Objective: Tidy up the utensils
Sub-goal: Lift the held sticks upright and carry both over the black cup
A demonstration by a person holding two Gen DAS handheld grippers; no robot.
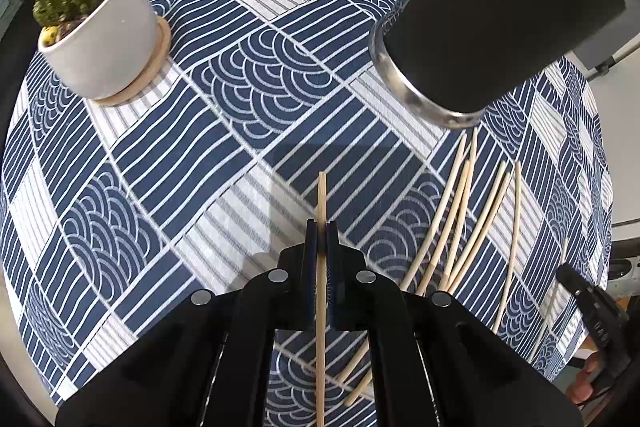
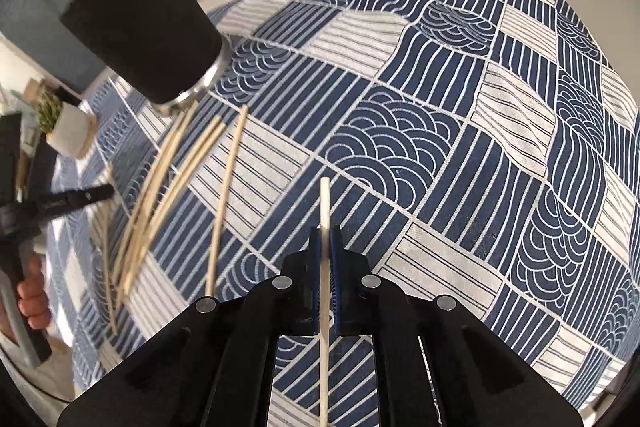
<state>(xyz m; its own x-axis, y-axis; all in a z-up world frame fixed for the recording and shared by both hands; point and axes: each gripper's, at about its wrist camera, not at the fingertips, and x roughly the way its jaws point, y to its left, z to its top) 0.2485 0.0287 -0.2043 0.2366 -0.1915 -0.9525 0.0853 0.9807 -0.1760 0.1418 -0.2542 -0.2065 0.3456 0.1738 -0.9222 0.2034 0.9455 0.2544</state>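
Note:
My left gripper (image 1: pixel 321 227) is shut on a wooden chopstick (image 1: pixel 321 195) and holds it above the table. My right gripper (image 2: pixel 325 231) is shut on a paler chopstick (image 2: pixel 325 199), also above the table. A black holder cup (image 1: pixel 492 15) with a metal base stands at the far right in the left wrist view and at the upper left in the right wrist view (image 2: pixel 140 19). Several loose chopsticks (image 1: pixel 464 215) lie on the blue patterned cloth below the cup; they also show in the right wrist view (image 2: pixel 168 187).
A cactus in a white pot (image 1: pixel 100 35) on a wooden saucer stands at the far left of the table. The blue and white cloth (image 2: pixel 440 147) covers the table. The other gripper and hand show at each view's edge (image 1: pixel 596 327) (image 2: pixel 24 219).

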